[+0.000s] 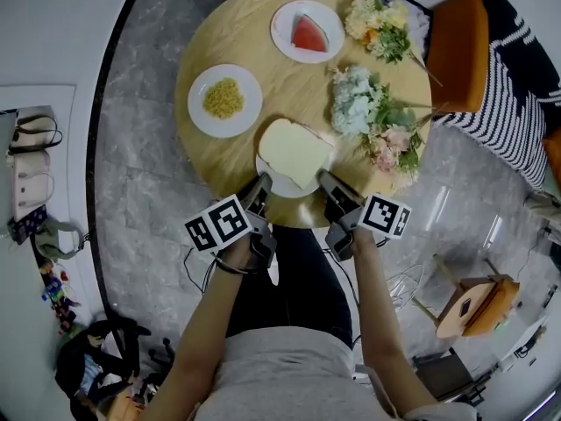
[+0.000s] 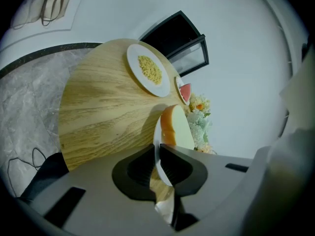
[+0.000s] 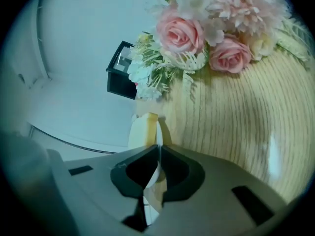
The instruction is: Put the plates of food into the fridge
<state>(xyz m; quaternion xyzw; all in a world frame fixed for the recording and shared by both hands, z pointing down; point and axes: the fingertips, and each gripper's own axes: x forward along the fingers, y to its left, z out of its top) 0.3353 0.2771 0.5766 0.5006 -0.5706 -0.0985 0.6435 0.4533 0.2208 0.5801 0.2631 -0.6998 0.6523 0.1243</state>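
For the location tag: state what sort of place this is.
Probably a home dining area: a round wooden table with plates of food and flowers, and an orange chair beside it.

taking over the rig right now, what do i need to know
Left gripper: shut on the bread plate's near rim.
Right gripper: shut on the same rim.
Bread plate is at the table's near edge; yellow-food plate and watermelon plate lie farther back.
Done: bread plate gripped.
Left: all three plates to put away.
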